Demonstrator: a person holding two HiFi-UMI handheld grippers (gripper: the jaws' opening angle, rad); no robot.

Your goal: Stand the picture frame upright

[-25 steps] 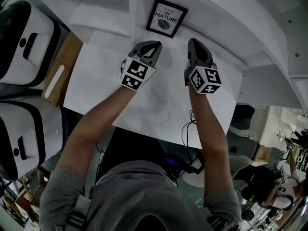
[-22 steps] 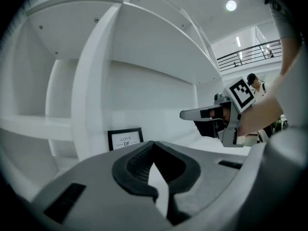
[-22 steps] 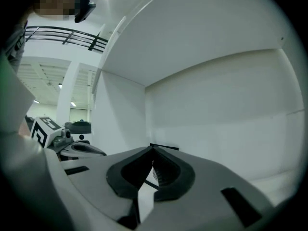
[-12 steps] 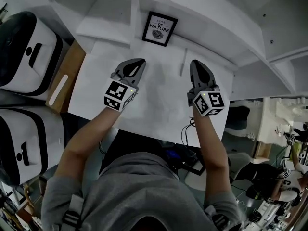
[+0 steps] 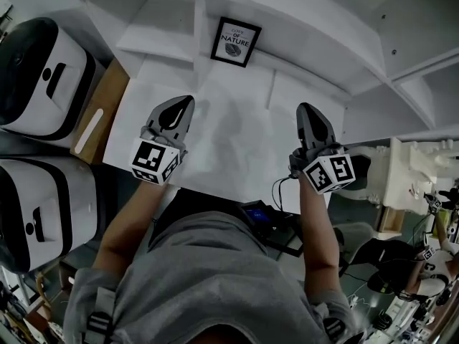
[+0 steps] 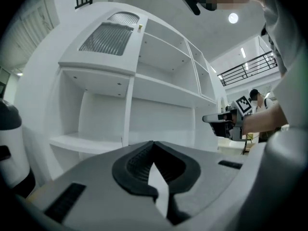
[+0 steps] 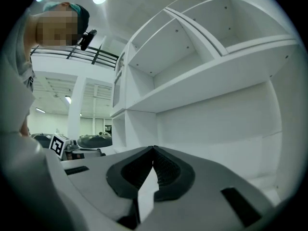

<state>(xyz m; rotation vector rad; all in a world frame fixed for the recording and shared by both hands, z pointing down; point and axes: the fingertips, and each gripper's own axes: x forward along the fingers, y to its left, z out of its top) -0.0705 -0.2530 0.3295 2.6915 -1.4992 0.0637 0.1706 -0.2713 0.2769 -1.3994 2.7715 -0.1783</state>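
Now | left claw [image 5: 186, 104]: pressed together, empty | right claw [image 5: 305, 110]: likewise (picture frame [image 5: 236, 41] well apart)

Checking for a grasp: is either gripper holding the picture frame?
No, the picture frame sits by the shelf, apart from the left gripper and the right gripper, both shut and empty.

the white tabletop [image 5: 237, 145] runs back under a white shelf unit [image 5: 308, 16]. one item rests on it: a black picture frame [image 5: 236, 41] at the far edge, just right of the unit's vertical divider [image 5: 200, 20], face toward the camera. a brown wooden board [image 5: 107, 95] adjoins the tabletop's left edge and bears a white strip [image 5: 89, 130].
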